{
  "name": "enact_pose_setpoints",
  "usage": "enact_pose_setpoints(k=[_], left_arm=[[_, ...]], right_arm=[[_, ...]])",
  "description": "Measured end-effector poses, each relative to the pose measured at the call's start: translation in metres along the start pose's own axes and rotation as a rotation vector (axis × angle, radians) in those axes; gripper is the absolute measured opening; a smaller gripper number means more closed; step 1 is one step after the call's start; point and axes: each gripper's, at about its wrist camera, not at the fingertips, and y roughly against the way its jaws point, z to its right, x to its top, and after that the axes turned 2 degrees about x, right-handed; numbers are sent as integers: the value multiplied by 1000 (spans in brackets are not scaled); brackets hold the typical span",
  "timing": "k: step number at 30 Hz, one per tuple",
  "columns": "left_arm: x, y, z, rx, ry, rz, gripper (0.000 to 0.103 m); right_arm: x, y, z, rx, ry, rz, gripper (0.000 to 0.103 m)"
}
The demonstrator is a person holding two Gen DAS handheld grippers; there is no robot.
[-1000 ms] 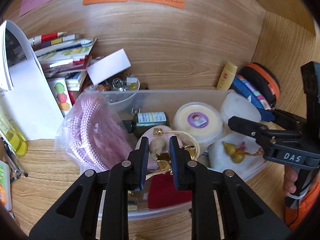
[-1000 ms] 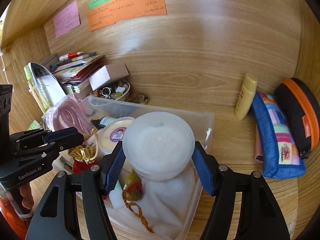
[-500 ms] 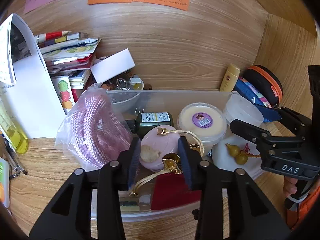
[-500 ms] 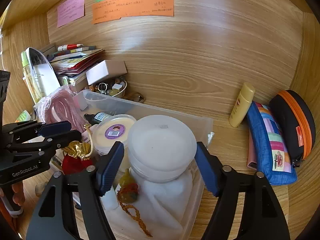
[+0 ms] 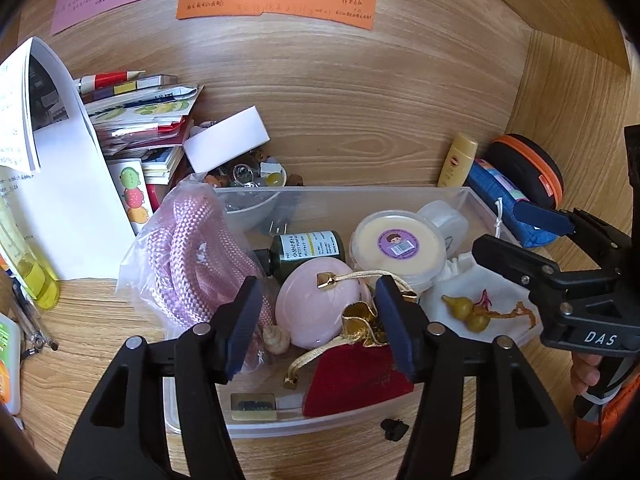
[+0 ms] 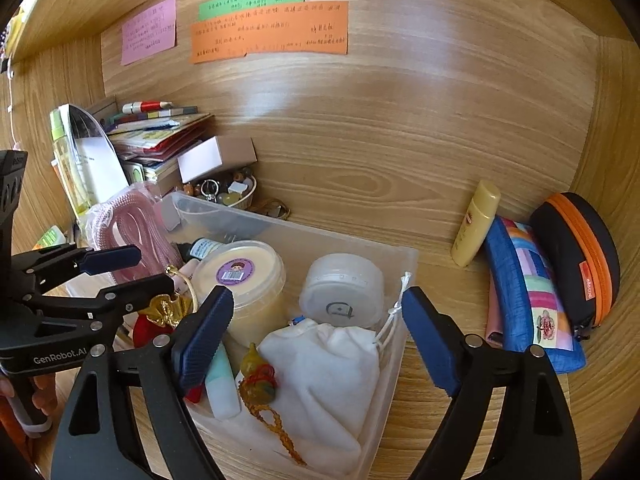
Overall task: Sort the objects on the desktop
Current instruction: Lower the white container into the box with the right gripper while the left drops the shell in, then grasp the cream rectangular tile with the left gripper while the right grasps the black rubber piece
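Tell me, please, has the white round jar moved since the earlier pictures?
Yes. The white round jar left the open right gripper and now lies in the clear bin, beside the cream tub.

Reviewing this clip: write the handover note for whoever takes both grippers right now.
Left gripper: open, empty, poised over the red velvet pouch and pink round case in the clear plastic bin.
Right gripper: open, empty, above the white drawstring bag.
In the bin: frosted round tub, cream-lidded tub, dark green bottle, gourd charm.
Still outside on the desk: yellow tube, patchwork pencil case, black-and-orange case. Whether these should go in, I cannot tell.
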Motion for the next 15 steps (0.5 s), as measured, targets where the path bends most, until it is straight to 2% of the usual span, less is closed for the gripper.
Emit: enact_pose_setpoints(k=[3, 8, 12, 15], left_arm=[[2, 6, 1, -2, 5, 7, 66], [8, 32, 9, 13, -14, 65, 77], [8, 57, 12, 37, -32, 111, 90], [6, 75, 10, 42, -26, 139, 93]], right_arm=[[1, 5, 3, 11, -9, 17, 85], [3, 11, 3, 22, -6, 38, 87], [7, 19, 2, 19, -2, 54, 87], [10, 31, 1, 14, -3, 76, 90]])
